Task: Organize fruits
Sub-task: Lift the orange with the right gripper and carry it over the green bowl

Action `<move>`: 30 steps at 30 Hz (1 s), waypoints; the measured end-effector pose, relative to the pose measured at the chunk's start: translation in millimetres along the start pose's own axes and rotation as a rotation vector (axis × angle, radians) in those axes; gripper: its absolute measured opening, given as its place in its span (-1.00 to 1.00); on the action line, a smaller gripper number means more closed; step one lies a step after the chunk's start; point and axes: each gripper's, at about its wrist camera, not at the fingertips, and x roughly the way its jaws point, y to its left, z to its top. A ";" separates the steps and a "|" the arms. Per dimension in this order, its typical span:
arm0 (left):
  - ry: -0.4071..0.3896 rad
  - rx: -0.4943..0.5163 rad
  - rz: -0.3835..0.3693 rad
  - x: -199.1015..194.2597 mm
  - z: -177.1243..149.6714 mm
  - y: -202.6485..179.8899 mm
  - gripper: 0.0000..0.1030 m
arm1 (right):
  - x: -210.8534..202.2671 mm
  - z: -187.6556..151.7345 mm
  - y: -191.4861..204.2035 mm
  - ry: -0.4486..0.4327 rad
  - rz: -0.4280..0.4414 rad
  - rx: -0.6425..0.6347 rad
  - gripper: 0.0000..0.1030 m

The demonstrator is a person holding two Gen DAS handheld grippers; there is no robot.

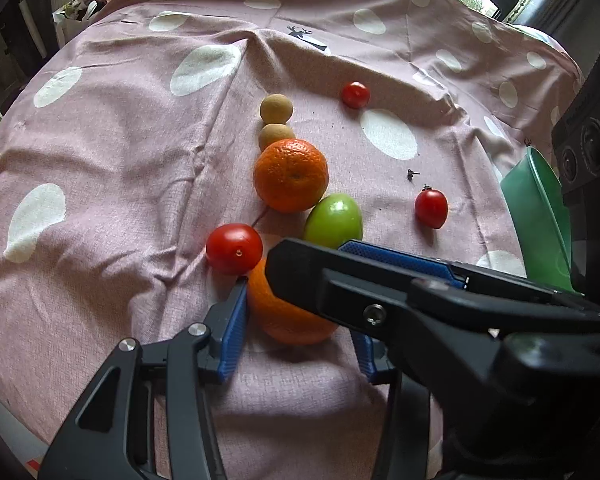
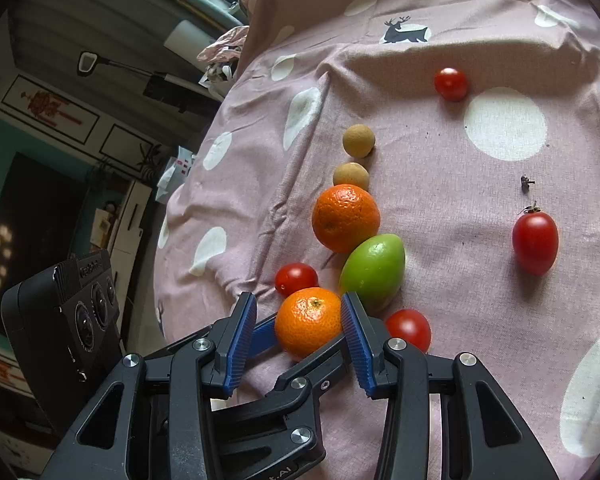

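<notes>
A small orange lies on the pink dotted cloth with both grippers around it. My right gripper has its right pad against the orange. Its left pad stands slightly off, with a blue finger of the left gripper wedged in that gap. In the left wrist view my left gripper straddles the same orange. Its left pad touches the fruit and its right pad stands clear of it. The right gripper's fingers cross over the orange's top.
A bigger orange, a green fruit, two tan round fruits and several red tomatoes lie close by on the cloth. One tomato touches the small orange. A green bowl stands at the right edge.
</notes>
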 end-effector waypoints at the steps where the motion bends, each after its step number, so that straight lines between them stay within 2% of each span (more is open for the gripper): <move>1: 0.002 0.001 0.000 -0.6 -0.4 -0.7 -0.11 | -0.5 -1.1 0.7 -0.003 -0.007 -0.004 -0.10; 7: -0.060 0.029 0.007 -18.2 -1.3 -10.6 -0.11 | -19.5 -5.3 9.1 -0.062 -0.002 -0.035 -0.11; 14: -0.145 0.082 -0.011 -44.1 3.2 -34.9 -0.11 | -57.3 -9.1 20.5 -0.172 -0.013 -0.075 -0.11; 18: -0.201 0.147 -0.018 -58.0 11.6 -64.0 -0.11 | -89.4 -9.2 17.8 -0.267 -0.010 -0.078 -0.11; 23: -0.247 0.236 -0.064 -68.5 17.9 -105.1 -0.11 | -133.7 -13.0 3.2 -0.391 -0.034 -0.046 -0.11; 30: -0.255 0.355 -0.163 -66.8 22.4 -167.7 -0.11 | -189.1 -26.4 -26.1 -0.539 -0.107 0.032 -0.11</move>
